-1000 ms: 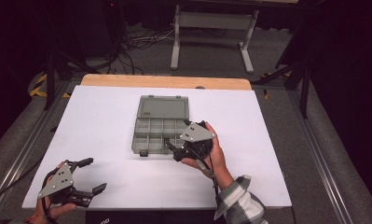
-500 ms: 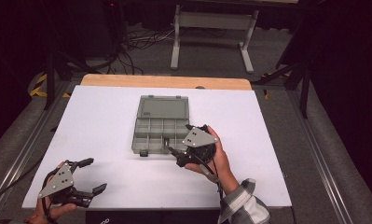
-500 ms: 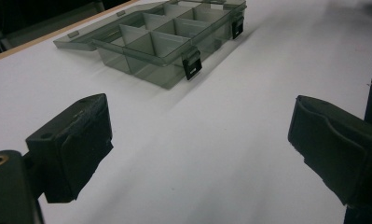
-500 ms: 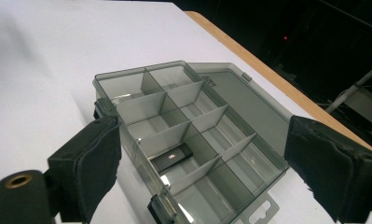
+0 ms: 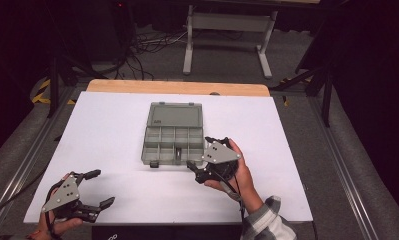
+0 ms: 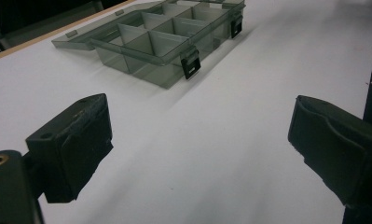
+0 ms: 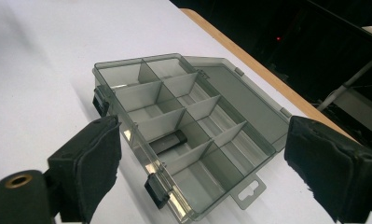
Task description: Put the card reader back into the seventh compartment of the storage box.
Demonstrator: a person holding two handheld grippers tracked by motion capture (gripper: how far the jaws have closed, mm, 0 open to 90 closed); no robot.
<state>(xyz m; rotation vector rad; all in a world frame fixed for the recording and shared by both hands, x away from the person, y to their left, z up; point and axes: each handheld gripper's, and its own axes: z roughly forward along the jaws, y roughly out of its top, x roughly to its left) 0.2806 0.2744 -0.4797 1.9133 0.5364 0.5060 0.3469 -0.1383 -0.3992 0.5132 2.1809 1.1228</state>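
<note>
with the small dark item (image 7: pixel 167 141) seated in the open compartment box (image 5: pixel 173 140), both the right gripper (image 5: pixel 207 160) and left gripper (image 5: pixel 94 190) have fingers apart, so lid closure likely follows.

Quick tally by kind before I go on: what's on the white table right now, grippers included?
Grippers: 2, left, right, both open.
Compartment boxes: 1, clear grey box, lid open.
Small dark items in the box: 1, item.
Total: 4.
</note>
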